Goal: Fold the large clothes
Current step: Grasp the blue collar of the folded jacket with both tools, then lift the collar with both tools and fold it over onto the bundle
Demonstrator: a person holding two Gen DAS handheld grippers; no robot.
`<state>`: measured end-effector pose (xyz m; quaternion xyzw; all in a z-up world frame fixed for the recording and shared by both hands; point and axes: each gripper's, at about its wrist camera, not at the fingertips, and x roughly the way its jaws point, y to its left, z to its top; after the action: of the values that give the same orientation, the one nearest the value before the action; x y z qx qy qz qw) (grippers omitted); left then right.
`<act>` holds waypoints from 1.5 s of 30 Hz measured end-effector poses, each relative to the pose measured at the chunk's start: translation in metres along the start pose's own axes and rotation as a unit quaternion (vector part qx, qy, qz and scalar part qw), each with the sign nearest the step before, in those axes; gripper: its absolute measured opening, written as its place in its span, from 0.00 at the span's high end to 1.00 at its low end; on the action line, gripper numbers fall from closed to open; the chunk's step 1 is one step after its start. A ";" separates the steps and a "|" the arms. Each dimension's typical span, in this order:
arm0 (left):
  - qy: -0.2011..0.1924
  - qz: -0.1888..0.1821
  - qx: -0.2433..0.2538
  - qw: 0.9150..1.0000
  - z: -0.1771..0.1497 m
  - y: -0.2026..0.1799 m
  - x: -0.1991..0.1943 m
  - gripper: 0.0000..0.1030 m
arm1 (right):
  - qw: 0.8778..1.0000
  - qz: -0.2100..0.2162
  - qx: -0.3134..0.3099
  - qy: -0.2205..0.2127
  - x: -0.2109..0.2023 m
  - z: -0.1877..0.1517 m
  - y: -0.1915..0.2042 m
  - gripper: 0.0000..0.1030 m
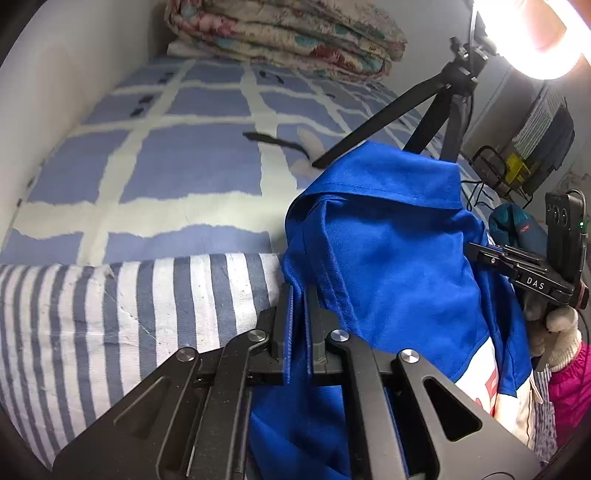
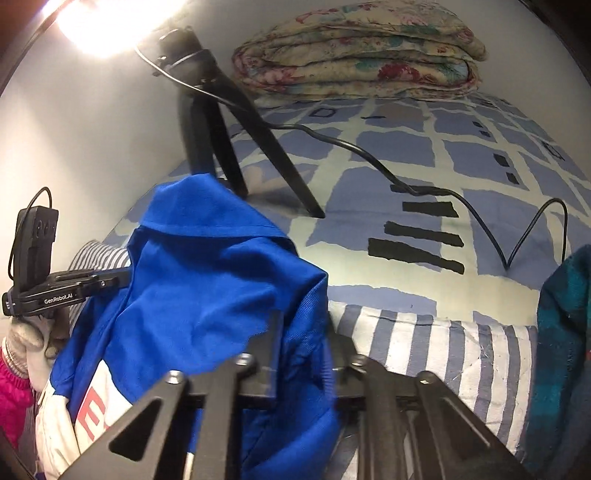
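A bright blue garment (image 1: pixel 388 236) with a collar, a white panel and red lettering hangs bunched over the bed's near edge. In the left wrist view my left gripper (image 1: pixel 299 314) is shut on a fold of its blue cloth, which runs down between the two fingers. In the right wrist view my right gripper (image 2: pixel 306 347) pinches a thicker bunch of the same garment (image 2: pixel 207 280). The two grips sit at opposite sides of the collar. A gloved hand (image 1: pixel 557 332) holds the other tool at the garment's far side.
A black tripod (image 2: pixel 221 147) with a lit ring light stands on the blue checked sheet (image 1: pixel 184 166), its cable (image 2: pixel 406 184) snaking across. A folded floral quilt (image 1: pixel 288 33) lies by the wall. A striped pillow (image 1: pixel 129 306) is at the near edge and a teal cloth (image 2: pixel 561 350) on the right.
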<state>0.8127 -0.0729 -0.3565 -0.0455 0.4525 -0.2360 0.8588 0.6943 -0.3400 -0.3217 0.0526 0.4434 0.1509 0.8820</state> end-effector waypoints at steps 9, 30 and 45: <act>-0.050 0.009 0.022 0.998 -0.006 -0.023 -0.052 1.00 | 0.998 -0.003 -0.003 -0.056 -0.051 0.004 0.020 0.95; -0.127 -0.001 0.062 0.990 -0.145 -0.122 -0.281 1.00 | 0.993 -0.005 -0.075 -0.095 -0.277 -0.114 0.136 0.97; -0.056 0.004 0.067 0.996 -0.335 -0.149 -0.322 1.00 | 0.999 0.012 -0.050 -0.019 -0.294 -0.301 0.182 0.97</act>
<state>0.3368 -0.0160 -0.2658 0.0011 0.3874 -0.2595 0.8846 0.2491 -0.2717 -0.2363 0.0170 0.4178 0.1827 0.8898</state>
